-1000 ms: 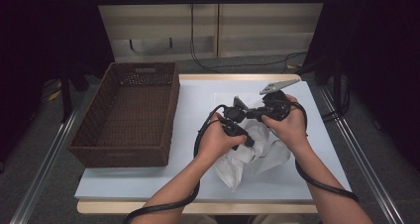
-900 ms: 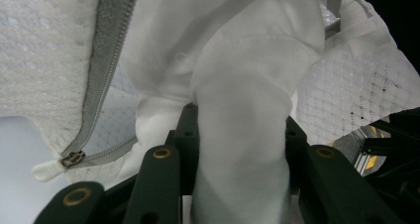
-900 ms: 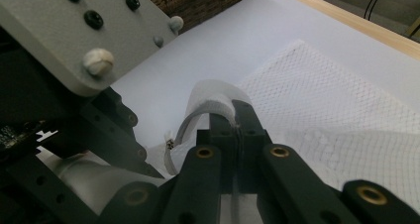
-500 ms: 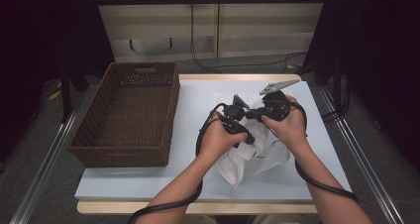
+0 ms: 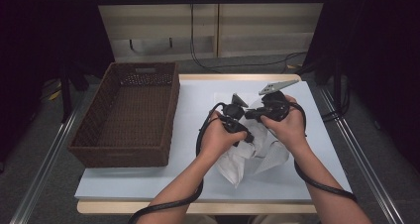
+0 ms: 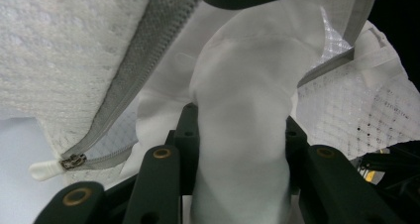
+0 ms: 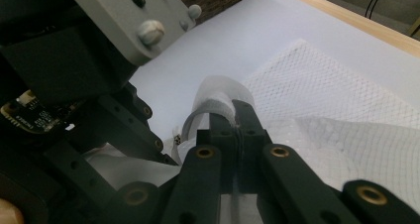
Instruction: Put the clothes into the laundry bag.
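Observation:
A white mesh laundry bag (image 5: 267, 157) with a grey zipper (image 6: 148, 50) lies crumpled on the white table (image 5: 198, 110) under both hands. In the left gripper view, my left gripper (image 6: 242, 135) is shut on a roll of white cloth (image 6: 242, 85) that pokes into the bag's open mouth. The zipper pull (image 6: 47, 168) hangs at the lower left. My right gripper (image 7: 237, 117) is shut on a thin strip of the bag's edge (image 7: 218, 97), right beside the left gripper's body (image 7: 74, 60). Seen from above, the left gripper (image 5: 245, 134) and right gripper (image 5: 250, 116) nearly touch.
A brown wicker basket (image 5: 171, 110) stands on the table's left half, its inside bare. The table's wooden front edge (image 5: 198, 207) runs below the forearms. Black cables trail from both grippers. More flat mesh (image 7: 346, 80) lies on the table behind the right gripper.

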